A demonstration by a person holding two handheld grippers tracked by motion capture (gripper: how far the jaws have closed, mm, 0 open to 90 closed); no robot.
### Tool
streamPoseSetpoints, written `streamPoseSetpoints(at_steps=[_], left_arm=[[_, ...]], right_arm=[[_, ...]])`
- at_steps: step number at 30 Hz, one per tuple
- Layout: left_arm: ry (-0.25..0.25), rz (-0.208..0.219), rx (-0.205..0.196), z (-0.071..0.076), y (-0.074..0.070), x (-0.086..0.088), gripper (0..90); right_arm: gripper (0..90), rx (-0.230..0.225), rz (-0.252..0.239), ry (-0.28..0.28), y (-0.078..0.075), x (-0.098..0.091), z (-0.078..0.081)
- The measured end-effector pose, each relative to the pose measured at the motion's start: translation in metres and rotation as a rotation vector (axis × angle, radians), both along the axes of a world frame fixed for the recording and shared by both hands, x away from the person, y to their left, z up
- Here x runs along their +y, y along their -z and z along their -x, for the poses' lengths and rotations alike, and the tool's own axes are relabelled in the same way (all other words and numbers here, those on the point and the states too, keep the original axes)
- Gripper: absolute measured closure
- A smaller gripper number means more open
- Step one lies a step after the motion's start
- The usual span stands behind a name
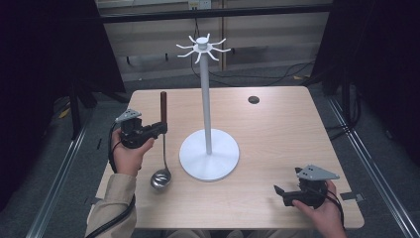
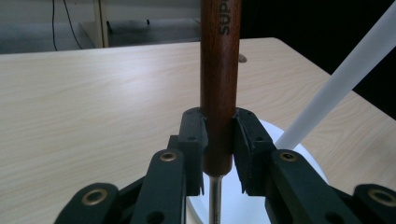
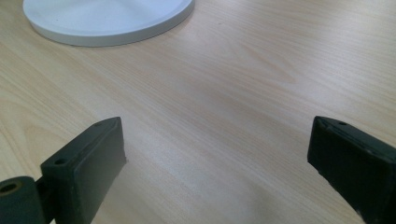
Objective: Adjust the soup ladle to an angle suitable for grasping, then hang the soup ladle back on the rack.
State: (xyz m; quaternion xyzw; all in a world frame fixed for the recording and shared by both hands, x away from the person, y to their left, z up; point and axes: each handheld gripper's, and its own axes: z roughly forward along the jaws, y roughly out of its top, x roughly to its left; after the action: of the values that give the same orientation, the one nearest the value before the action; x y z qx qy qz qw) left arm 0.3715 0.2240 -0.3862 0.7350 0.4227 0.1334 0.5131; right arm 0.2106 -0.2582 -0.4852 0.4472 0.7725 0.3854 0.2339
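at the table's left side, the left gripper (image 1: 159, 130) is clamped on the wooden handle of the ladle (image 1: 163, 144), holding it upright with the bowl low by the tabletop, beside the white hook stand (image 1: 208, 119). judging by this, the ladle is being raised; next it needs lifting to a top hook. the left gripper view shows lettering on the handle. the right gripper (image 1: 278, 192) rests with jaws apart, holding nothing.

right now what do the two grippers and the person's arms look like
Both grippers are black, each topped by a grey three-cornered plate: the left gripper and the right gripper. The left's jaws carry brass-coloured rivets and ribbed pads. A black cable trails over a tan sleeve.
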Motion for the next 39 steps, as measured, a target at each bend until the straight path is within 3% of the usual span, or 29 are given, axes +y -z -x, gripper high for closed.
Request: streamPoseSetpoints(at_steps=[10, 19, 39], left_arm=[[0.03, 0.05, -0.065, 0.01, -0.021, -0.001, 74.6], [0.062, 0.067, -0.119, 0.019, -0.041, -0.009, 74.5], [0.098, 0.129, -0.19, 0.029, -0.074, -0.014, 74.5]], right_arm=[[2.8, -0.003, -0.001, 0.002, 0.0, 0.001, -0.001], [1.5, -0.011, -0.006, -0.01, -0.002, 0.002, -0.001], [1.5, -0.013, -0.019, -0.001, -0.003, 0.001, -0.002]])
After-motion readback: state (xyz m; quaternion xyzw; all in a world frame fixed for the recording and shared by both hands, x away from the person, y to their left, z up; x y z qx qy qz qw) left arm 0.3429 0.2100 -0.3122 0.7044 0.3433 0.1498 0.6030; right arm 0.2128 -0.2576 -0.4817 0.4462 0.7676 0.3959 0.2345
